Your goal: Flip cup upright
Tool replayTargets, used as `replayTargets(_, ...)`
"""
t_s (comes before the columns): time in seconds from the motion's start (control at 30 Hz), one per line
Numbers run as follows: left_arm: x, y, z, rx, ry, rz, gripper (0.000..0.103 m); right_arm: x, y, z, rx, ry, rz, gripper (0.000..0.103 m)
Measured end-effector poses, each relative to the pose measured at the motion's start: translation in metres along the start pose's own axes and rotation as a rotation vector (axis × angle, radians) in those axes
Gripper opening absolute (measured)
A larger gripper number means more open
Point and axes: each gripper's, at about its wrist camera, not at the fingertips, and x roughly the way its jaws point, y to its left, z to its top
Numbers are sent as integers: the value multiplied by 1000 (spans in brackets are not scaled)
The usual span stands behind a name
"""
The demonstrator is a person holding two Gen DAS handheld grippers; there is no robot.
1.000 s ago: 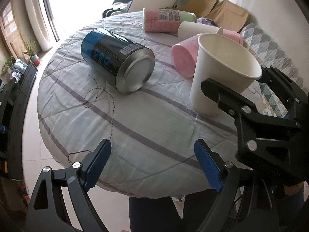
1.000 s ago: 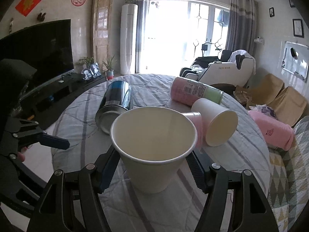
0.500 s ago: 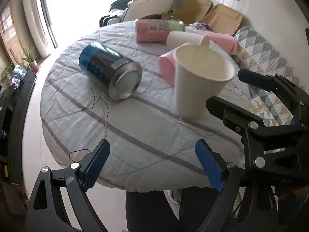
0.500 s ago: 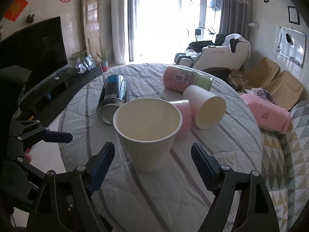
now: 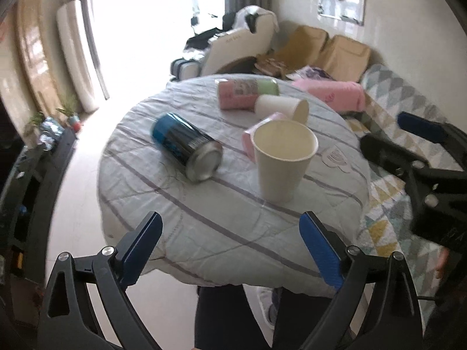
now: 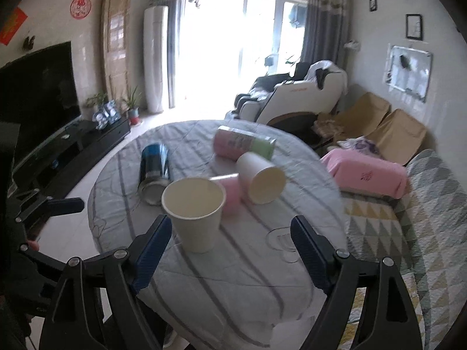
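Both hand-held grippers have drawn back, leaving cup point(image 6: 196, 213) upright.

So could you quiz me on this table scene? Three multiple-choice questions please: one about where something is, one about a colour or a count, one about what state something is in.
1. Where does the blue can lie relative to the upright white cup, seen from the left wrist camera?
A. To its left
B. Inside it
C. To its right

2. How many white paper cups are on the table?
A. One
B. Two
C. Four

3. What state is the right gripper in?
A. Shut on the cup
B. Shut on the can
C. Open, holding nothing

Answers:
1. A, the can rests on its side left of the cup.
2. B, one stands upright and a second white cup lies on its side behind it.
3. C, its fingers are spread apart with the cup standing free beyond them.
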Motion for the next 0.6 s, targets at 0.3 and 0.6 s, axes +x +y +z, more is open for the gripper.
replayTargets(0.3,-40,-2,-1,-92,-147,143,103,-22,-12,0,57,-61,-25,85)
replayTargets(0.6,-58,0,3,-151,-270,188,103,-38,-8,-3,84,-160,-50,85)
